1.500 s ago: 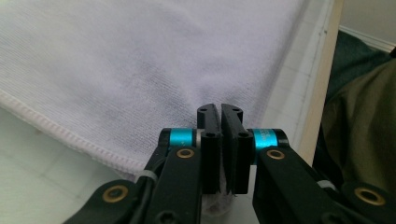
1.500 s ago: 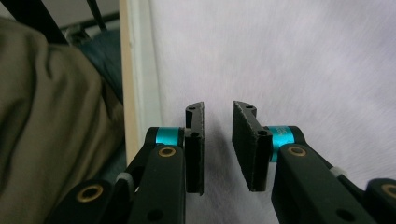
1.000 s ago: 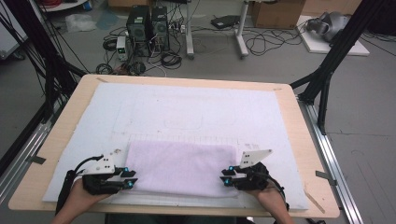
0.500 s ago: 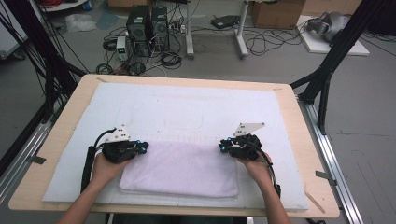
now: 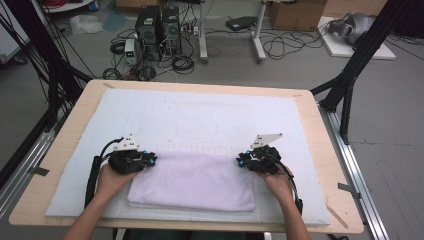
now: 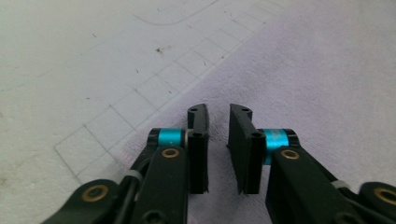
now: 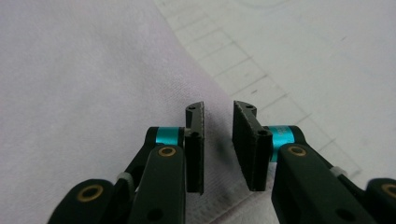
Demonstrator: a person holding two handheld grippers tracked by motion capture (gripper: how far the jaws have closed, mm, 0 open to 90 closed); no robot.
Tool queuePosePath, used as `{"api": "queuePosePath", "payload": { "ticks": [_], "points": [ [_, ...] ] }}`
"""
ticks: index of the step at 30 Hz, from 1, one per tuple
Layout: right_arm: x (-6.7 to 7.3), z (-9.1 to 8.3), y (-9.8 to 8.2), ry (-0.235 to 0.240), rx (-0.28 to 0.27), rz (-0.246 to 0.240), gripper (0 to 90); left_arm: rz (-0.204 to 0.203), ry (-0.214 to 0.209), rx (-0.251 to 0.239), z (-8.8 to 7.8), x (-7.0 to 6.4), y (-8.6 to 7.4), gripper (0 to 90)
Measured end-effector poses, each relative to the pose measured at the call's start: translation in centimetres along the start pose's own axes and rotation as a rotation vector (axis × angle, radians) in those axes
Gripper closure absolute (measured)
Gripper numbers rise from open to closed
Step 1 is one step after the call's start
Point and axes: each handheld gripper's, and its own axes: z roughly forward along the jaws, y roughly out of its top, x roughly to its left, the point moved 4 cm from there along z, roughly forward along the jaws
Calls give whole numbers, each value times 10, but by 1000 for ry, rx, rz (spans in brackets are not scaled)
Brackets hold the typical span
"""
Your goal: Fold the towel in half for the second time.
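A pale lilac towel point(image 5: 195, 182) lies folded flat in a rectangle on the white mat point(image 5: 200, 115), near the front of the table. My left gripper point(image 5: 152, 159) rests at the towel's far left corner and my right gripper point(image 5: 240, 161) at its far right corner, tips pointing inward. In the left gripper view the gripper point(image 6: 218, 114) stands narrowly open above the towel point(image 6: 317, 79) by its edge. The right gripper point(image 7: 218, 109) stands the same way over the towel point(image 7: 84, 79). Both pairs of jaws have just been opening, with no cloth pinched between them.
The mat carries a faint printed grid point(image 6: 116, 116) just beyond the towel. The wooden table point(image 5: 327, 150) is rimmed by bare board. Black frame posts point(image 5: 350, 75), computers and cables stand on the floor behind.
Both hands moved from the towel's near side up to its far corners, then stayed there. The towel lies flat as a folded rectangle.
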Motion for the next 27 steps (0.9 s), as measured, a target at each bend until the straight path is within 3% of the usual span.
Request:
{"api": "queuePosePath", "payload": {
  "ticks": [4, 9, 16, 20, 27],
  "points": [
    [0, -13, -4, -14, -37, 18, 652, -31, 24, -50, -9, 7, 3, 692],
    [-8, -25, -13, -34, -49, 64, 531, -62, 40, -65, -13, 15, 4, 609],
    [-11, -25, -19, -43, -31, 83, 438, -61, 68, -25, -6, 17, 1, 507],
    [-7, -17, -20, -35, 2, 68, 414, -64, 94, 19, -1, 19, -2, 443],
    [-5, -7, -21, -23, 41, 70, 414, -69, 92, 57, 4, 20, -6, 460]
  ]
}}
